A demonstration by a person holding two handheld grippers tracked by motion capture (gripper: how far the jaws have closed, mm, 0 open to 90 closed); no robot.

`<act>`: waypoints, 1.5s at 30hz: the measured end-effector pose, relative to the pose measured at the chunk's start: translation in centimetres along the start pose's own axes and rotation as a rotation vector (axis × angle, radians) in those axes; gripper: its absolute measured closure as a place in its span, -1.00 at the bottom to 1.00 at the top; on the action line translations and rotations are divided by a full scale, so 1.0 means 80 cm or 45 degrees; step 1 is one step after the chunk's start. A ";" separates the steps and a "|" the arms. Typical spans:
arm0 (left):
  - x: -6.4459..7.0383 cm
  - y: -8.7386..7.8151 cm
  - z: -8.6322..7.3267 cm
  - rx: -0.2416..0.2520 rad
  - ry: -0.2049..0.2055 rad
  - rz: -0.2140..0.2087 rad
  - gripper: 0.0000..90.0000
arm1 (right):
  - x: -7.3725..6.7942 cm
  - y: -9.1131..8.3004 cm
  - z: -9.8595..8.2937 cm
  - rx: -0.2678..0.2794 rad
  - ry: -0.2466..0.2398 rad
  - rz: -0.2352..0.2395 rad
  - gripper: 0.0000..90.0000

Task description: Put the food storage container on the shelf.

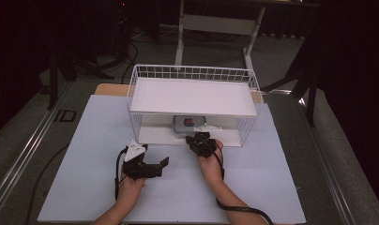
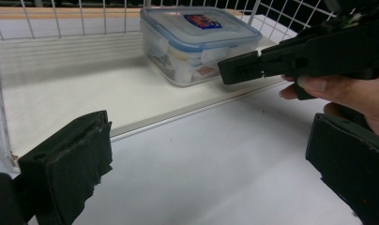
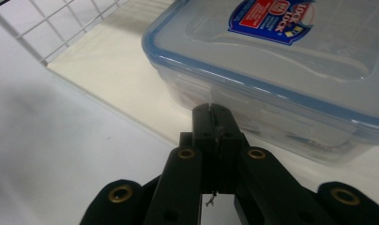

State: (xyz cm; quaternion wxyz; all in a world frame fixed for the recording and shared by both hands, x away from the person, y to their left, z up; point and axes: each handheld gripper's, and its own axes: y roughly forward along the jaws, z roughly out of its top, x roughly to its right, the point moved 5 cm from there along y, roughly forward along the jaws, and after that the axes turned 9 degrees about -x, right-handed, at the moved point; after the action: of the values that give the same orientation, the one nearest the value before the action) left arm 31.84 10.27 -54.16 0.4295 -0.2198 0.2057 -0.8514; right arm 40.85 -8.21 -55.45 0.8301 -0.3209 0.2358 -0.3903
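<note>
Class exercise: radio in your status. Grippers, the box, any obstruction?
Left gripper open, idle on the table. Right gripper shut, empty, tips at the front of the lidded box. Box sits on the rack's lower shelf; upper shelf overhangs it.

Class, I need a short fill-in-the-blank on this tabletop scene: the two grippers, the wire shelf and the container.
1. The clear container has a lid with a ______ rim.
2. It sits on the ______ level of the white wire shelf.
3. The jaws of the right gripper, just in front of the container, are ______.
4. The jaws of the left gripper, over the table, are ______.

Missing words: blue; lower; shut; open
</note>
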 end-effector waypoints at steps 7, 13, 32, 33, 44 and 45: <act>0.000 0.001 0.000 -0.007 0.007 -0.010 -0.96 | 0.005 0.006 0.009 0.000 -0.005 -0.027 1.00; 0.003 0.002 0.001 -0.005 0.034 -0.017 -0.96 | 0.005 0.006 0.012 0.003 0.022 -0.006 0.96; 0.051 -0.029 0.035 0.094 0.290 -0.169 -0.96 | -0.018 -0.094 -0.034 0.123 -0.103 0.113 -0.20; 0.052 -0.034 0.036 0.101 0.297 -0.179 -0.96 | -0.018 -0.098 -0.036 0.138 -0.096 0.132 -0.35; 0.056 -0.058 0.027 0.114 0.309 -0.235 -0.96 | -0.017 -0.128 -0.060 0.169 -0.147 0.199 -0.68; 0.056 -0.060 0.025 0.118 0.310 -0.238 -0.96 | -0.017 -0.131 -0.062 0.170 -0.163 0.187 -0.68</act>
State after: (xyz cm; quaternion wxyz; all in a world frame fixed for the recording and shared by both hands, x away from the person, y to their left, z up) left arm 27.51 8.87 -49.03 0.3300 -0.1131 0.1956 -0.9165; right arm 31.68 -13.99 -51.11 0.8894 -0.2709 0.1786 -0.3220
